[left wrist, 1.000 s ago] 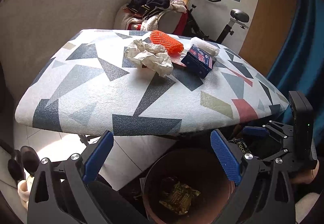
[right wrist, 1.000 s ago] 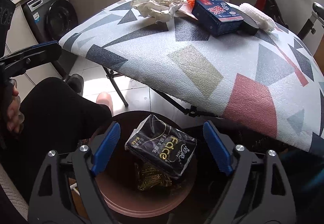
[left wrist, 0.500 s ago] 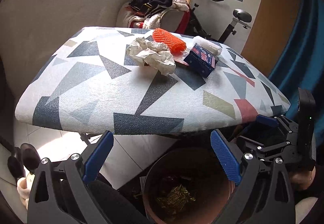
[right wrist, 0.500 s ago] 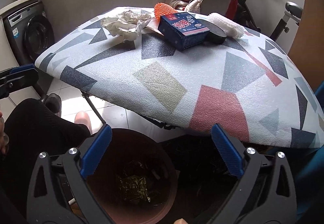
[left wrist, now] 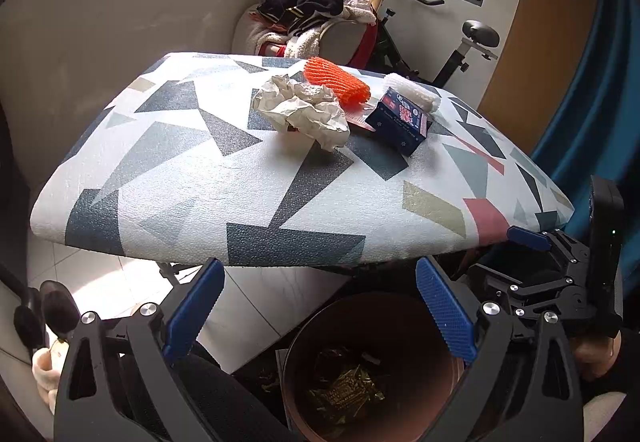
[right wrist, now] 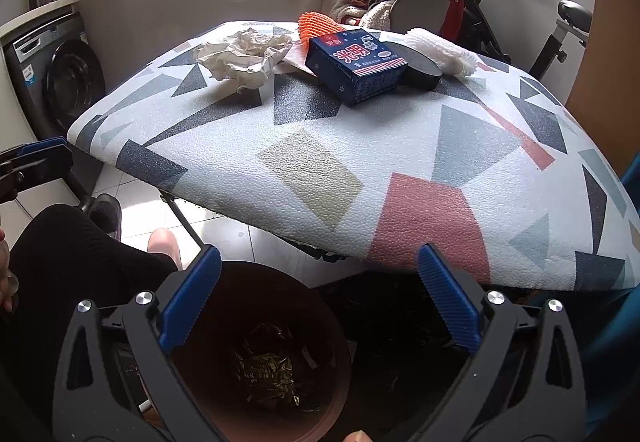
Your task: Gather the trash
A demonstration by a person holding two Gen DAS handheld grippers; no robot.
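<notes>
A brown bin (left wrist: 404, 326) (right wrist: 320, 326) stands on the floor below the table's near edge, with a gold wrapper (right wrist: 266, 372) inside. On the patterned table (left wrist: 224, 178) (right wrist: 400, 170) lie crumpled paper (left wrist: 304, 112) (right wrist: 246, 56), an orange foam net (left wrist: 336, 82) (right wrist: 316, 24), a blue box (left wrist: 402, 120) (right wrist: 356, 64), a black round tin (right wrist: 420, 72) and a white foam net (right wrist: 440, 50). My left gripper (left wrist: 320, 310) is open and empty above the bin. My right gripper (right wrist: 320, 298) is open and empty above the bin; it also shows at the left wrist view's right edge (left wrist: 560, 274).
A washing machine (right wrist: 52, 82) stands at the left. A chair piled with clothes (left wrist: 316, 22) and an exercise bike (left wrist: 460, 38) stand behind the table. A blue curtain (left wrist: 588, 90) hangs at the right. The person's leg (right wrist: 68, 266) is beside the bin.
The black packet between my right fingers a second ago has left them and is no longer visible. Both grippers have risen and tilted up toward the table.
</notes>
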